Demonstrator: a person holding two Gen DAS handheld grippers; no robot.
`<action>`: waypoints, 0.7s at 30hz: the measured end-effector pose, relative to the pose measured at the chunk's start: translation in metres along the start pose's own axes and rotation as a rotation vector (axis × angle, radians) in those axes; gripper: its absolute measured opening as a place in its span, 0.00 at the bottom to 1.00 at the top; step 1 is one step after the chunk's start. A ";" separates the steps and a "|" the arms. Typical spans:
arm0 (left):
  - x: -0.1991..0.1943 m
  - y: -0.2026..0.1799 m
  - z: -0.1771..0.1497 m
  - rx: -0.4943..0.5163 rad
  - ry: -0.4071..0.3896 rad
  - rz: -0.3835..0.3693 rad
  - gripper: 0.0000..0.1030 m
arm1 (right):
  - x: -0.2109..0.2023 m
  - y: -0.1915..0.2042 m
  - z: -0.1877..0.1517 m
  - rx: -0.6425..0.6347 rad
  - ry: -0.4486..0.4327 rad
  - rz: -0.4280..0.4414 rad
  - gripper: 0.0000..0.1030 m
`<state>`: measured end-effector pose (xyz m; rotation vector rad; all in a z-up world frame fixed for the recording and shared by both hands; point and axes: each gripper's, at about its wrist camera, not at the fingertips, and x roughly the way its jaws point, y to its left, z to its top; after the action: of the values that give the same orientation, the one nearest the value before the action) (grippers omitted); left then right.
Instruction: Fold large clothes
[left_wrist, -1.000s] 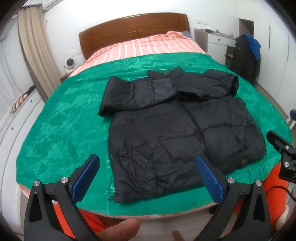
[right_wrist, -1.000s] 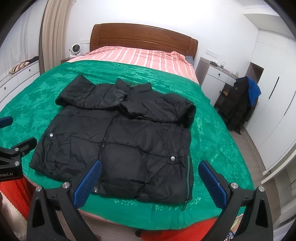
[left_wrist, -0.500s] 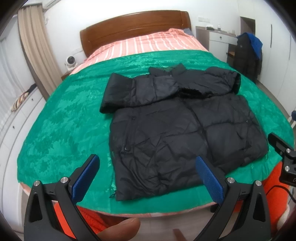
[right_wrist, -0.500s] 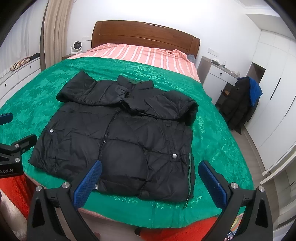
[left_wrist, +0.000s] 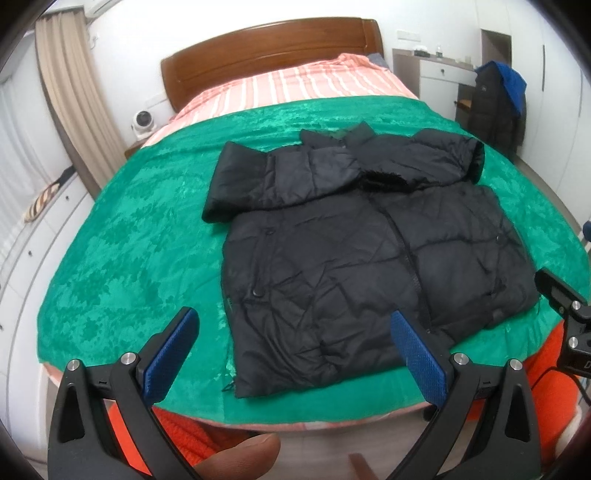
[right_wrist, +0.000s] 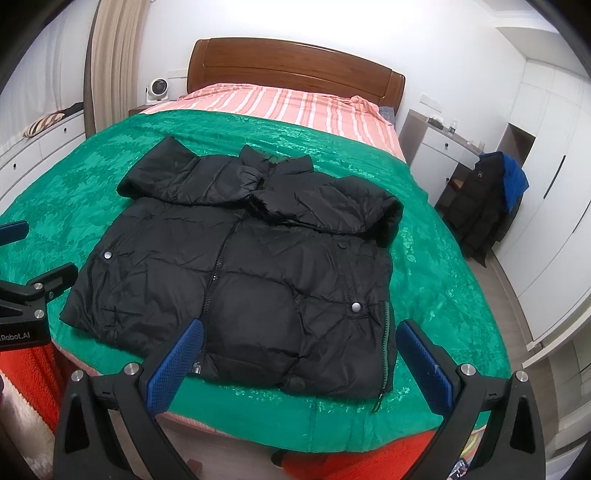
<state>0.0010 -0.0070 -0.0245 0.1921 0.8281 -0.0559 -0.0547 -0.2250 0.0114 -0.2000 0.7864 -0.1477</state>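
Note:
A black puffer jacket lies front up on a green bedspread, zipped, with both sleeves folded across the chest. It also shows in the right wrist view. My left gripper is open and empty, above the foot of the bed near the jacket's hem. My right gripper is open and empty, over the hem's right part. Each gripper's side shows at the edge of the other's view.
The bed has a wooden headboard and a striped pink sheet. A white dresser and a chair draped with dark and blue coats stand to the right. White drawers line the left wall.
Both grippers have drawn slightly back and up from the bed, so the jacket sits a little farther off. The jacket has not moved. Both stay open.

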 end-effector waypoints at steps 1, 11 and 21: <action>0.000 0.000 0.000 -0.001 0.001 0.000 1.00 | 0.000 0.000 0.000 0.000 0.000 0.001 1.00; 0.009 0.007 -0.006 -0.005 0.028 0.005 1.00 | 0.010 -0.020 0.026 -0.083 -0.305 0.180 1.00; 0.016 0.019 -0.015 -0.051 0.069 0.005 1.00 | 0.243 0.050 0.099 -0.542 0.010 0.127 0.99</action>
<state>0.0036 0.0151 -0.0431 0.1487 0.8968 -0.0236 0.1889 -0.2139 -0.0987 -0.6599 0.8340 0.1894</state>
